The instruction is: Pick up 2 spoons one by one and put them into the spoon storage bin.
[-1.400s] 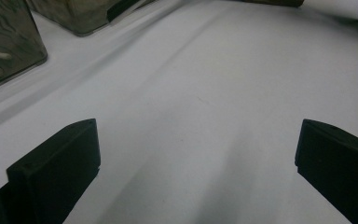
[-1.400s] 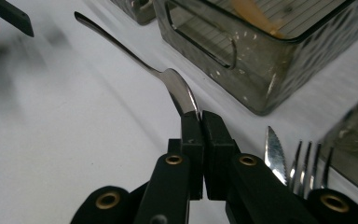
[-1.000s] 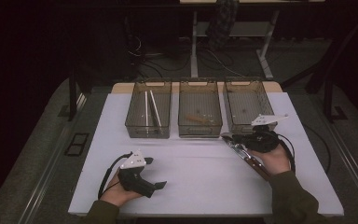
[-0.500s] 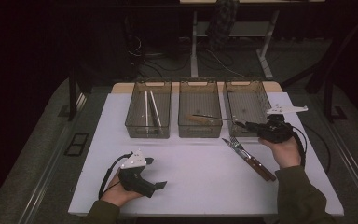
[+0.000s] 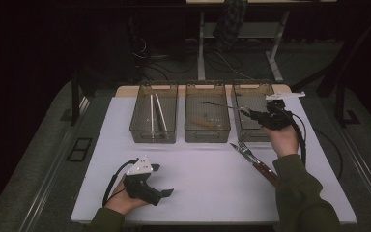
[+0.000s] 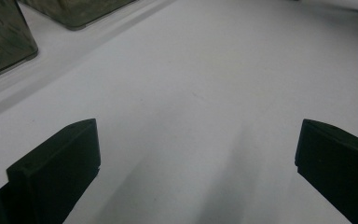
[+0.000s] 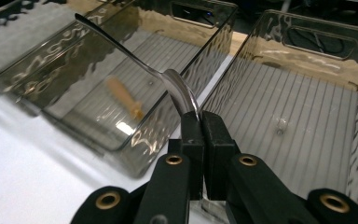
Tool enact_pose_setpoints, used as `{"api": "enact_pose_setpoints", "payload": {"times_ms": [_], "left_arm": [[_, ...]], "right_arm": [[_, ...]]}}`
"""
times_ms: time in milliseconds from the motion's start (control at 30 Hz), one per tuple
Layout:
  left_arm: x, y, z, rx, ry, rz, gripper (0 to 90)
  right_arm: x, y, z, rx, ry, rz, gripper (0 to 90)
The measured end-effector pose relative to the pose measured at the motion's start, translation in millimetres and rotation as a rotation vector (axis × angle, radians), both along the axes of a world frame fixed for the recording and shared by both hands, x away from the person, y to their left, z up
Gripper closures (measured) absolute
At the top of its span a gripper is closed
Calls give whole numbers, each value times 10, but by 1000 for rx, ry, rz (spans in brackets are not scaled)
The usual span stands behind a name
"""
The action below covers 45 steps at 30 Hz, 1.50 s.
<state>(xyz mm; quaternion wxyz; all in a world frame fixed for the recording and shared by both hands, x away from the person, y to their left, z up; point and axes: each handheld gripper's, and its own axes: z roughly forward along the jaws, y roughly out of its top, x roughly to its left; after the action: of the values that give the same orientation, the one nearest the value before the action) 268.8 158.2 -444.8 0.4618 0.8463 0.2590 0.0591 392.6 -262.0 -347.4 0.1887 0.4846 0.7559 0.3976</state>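
White desk [image 5: 207, 169] fills most of the scene, w/ three smoky see-through plastic bins in a row along its far edge. Left bin [image 5: 153, 119] has two pale sticks [image 5: 155, 112] lying lengthwise in it. Middle bin [image 5: 207, 119] has a small wooden-handled item [image 5: 204, 123] on its floor. Right bin [image 5: 252, 111] sits just beside the middle one; from the right gripper view its ribbed floor looks bare apart from one tiny speck.

On the near right part of the desk, a fork and another utensil w/ dark wooden handles [image 5: 252, 159] lie side by side, angled, just in front of the right bin and partly under the person's right forearm.

Right gripper [image 7: 200, 122] is up over the seam between the middle & right bins. Its jaws are pressed tight together on the bowl end of a metal spoon [image 7: 135, 58], and the spoon's handle sticks out over the middle bin, clear of the walls.

Left gripper [image 5: 162, 189] rests low at the near left of the desk, well apart from the bins. Its jaws stand wide open w/ nothing between them, just bare desk.
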Motion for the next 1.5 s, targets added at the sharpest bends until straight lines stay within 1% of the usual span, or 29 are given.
{"api": "enact_pose_setpoints", "payload": {"times_ms": [100,233,333,400,467,533,633,733,767,800,833,900,933,1100,1167,1233,1333,1500], "left_arm": [[0,-1,3,-3,1,0,0],[-3,-1,4,-6,0,0,0],[-2,-4,4,-8,2,-2,0],[-3,-6,5,-9,1,-3,0],[-3,-8,6,-11,1,-3,0],[-3,-8,7,-12,1,-6,0],[-4,-8,7,-11,0,-8,0],[-3,-6,10,-13,-1,-10,0],[-4,-6,11,-13,-2,-11,0],[-6,-6,12,-14,-2,-10,0],[-7,-7,13,-15,-2,-10,0],[-5,-9,13,-13,-3,-11,0],[-5,-10,12,-12,-3,-11,0],[-4,-13,11,-10,-2,-12,0],[-3,-11,10,-11,-1,-10,0],[-2,-10,11,-10,-3,-9,0],[-2,-8,10,-11,-2,-8,0],[1,0,8,-12,1,-3,0]], "right_arm": [[104,100,-15,-36,10,-12,882],[240,223,-60,-70,29,-31,881],[334,318,-99,-82,41,-42,881],[391,391,-122,-101,48,-54,881],[446,459,-142,-114,54,-53,881],[490,530,-156,-134,56,-62,881],[532,626,-170,-150,54,-66,881],[545,716,-185,-165,52,-49,871],[545,734,-191,-163,52,-39,866],[540,744,-194,-147,50,-32,826],[536,746,-194,-124,43,-20,767],[524,756,-190,-119,46,-8,747],[518,753,-184,-113,44,3,724],[481,715,-148,-76,40,39,618],[459,689,-137,-50,38,57,577],[427,665,-129,-41,27,69,530],[377,628,-125,-26,24,103,480],[277,557,-117,-16,6,148,428]]}}
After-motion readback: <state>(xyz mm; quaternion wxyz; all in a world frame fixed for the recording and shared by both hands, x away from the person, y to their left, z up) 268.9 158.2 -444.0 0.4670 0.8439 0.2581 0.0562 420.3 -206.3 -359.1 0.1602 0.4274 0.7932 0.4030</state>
